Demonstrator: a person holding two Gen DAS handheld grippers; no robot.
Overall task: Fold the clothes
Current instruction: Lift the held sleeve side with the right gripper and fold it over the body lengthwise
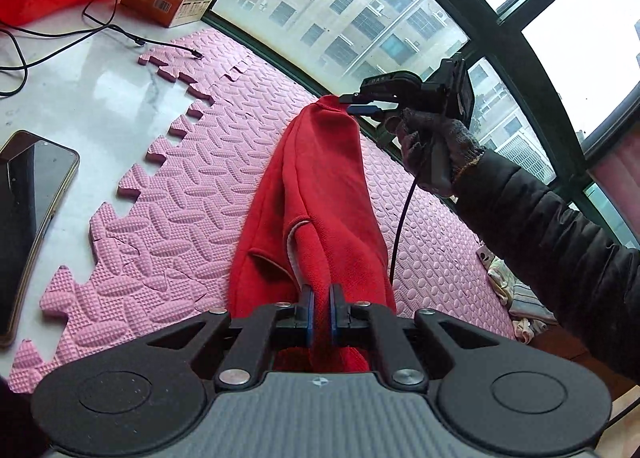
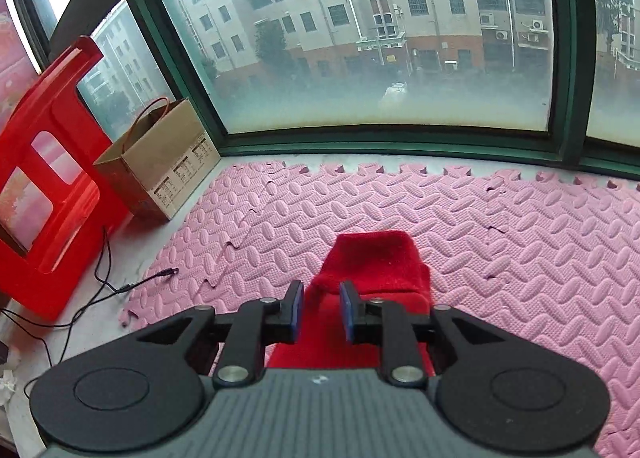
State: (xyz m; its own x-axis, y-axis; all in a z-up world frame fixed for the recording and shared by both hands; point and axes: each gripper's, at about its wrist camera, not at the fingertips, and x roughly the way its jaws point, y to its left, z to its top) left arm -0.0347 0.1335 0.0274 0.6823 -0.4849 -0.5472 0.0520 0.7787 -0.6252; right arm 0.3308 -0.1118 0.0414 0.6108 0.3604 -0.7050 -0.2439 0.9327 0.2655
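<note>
Jaws of the left gripper (image 1: 321, 312) are clamping the red garment (image 1: 320, 194) at lower centre; right gripper (image 2: 321, 308) jaws are standing apart over its far end on the pink mat (image 2: 520, 242).

Pink foam mat (image 2: 500, 226) by green-framed window (image 2: 360, 38), daylight.

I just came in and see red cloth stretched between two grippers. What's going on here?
A person is folding a red garment on a pink foam mat, with a gripper in each hand. The left gripper is shut on the near end of the cloth. The right gripper, held in a gloved hand, is at the far end; its fingers stand apart, with cloth between them but not pinched.
</note>
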